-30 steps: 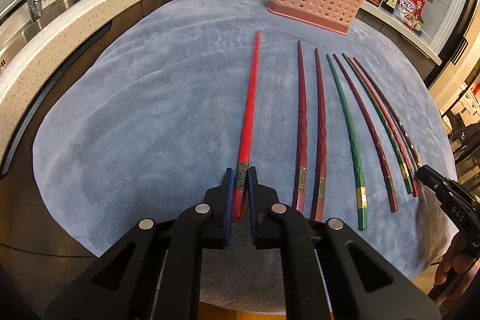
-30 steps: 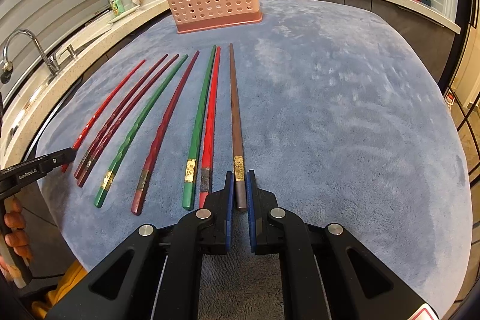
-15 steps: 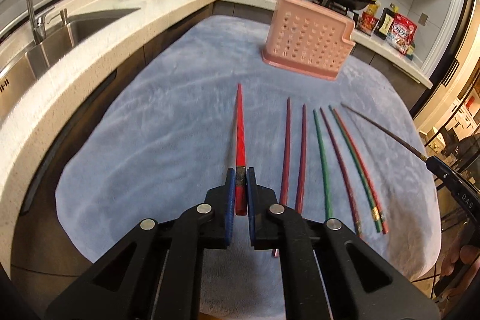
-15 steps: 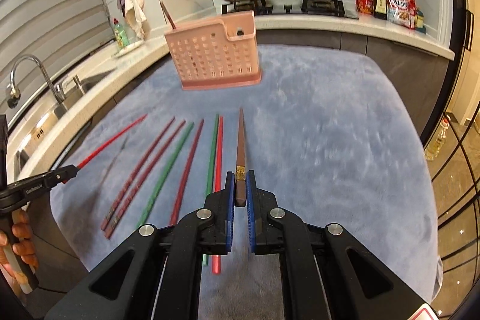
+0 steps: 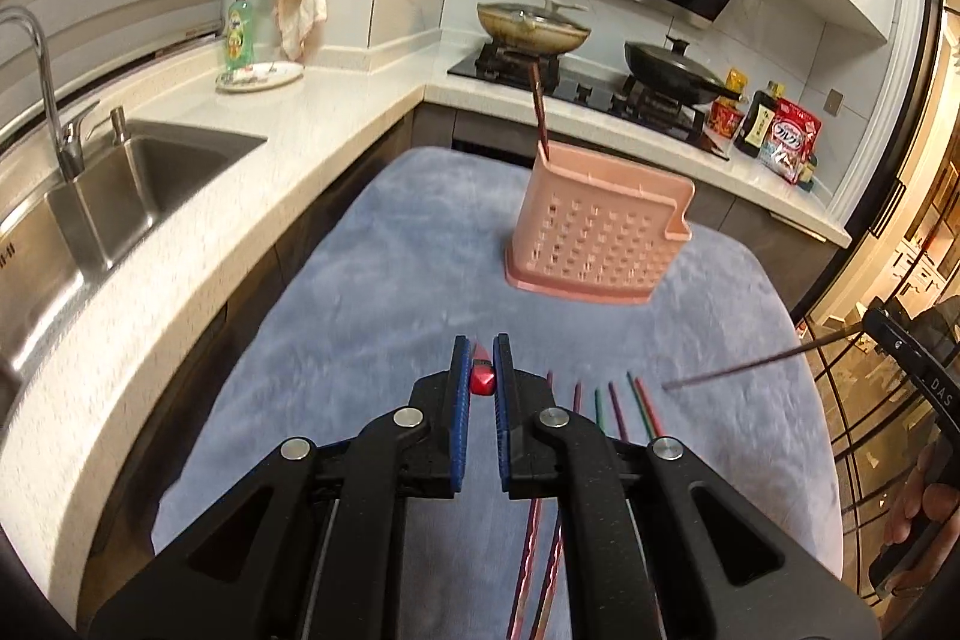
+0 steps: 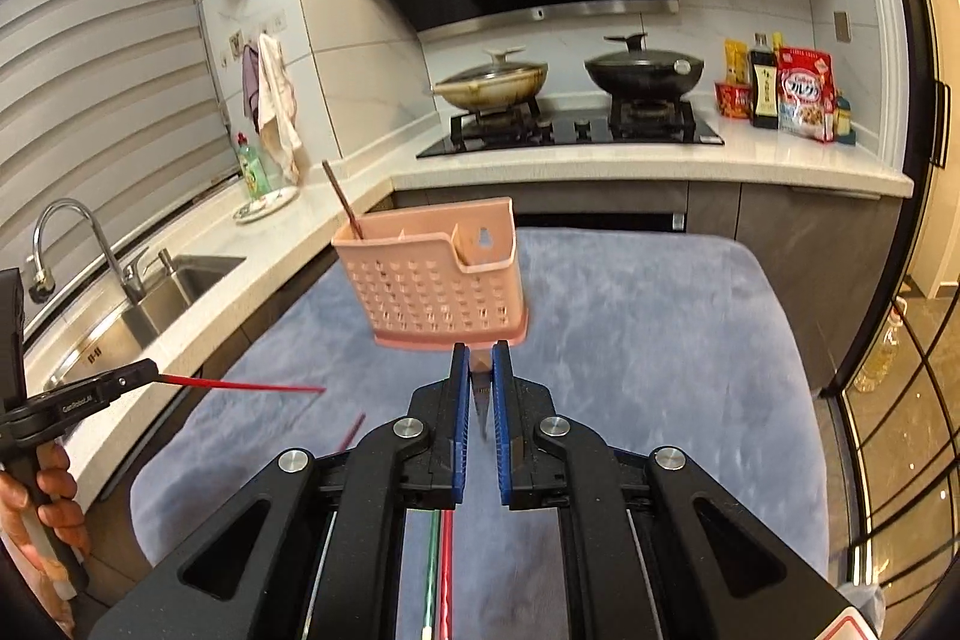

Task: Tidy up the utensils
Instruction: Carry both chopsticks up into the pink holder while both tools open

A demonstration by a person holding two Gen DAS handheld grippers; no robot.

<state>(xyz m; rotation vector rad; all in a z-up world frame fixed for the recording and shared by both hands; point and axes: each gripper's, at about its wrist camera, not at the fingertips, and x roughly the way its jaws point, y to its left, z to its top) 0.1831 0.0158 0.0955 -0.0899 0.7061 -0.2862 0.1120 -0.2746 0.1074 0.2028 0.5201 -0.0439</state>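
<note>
Pink perforated plastic, the utensil caddy stands upright on the grey-blue fleece cloth that covers the table, with one dark brown chopstick leaning out of its left end. From the left wrist view we see the tips of the remaining chopsticks lying on the cloth just right of the jaws, a row the right wrist view mostly hides under its own frame. The right wrist view instead shows the left gripper from the side, its red chopstick held level above the cloth.

Behind the table we see a steel sink, a green dish soap bottle and two lidded pans on the hob.

Our left gripper pinches the red chopstick end-on between its blue pads. Our right gripper is closed on a dark brown chopstick pointing toward the caddy, which stands just beyond.
</note>
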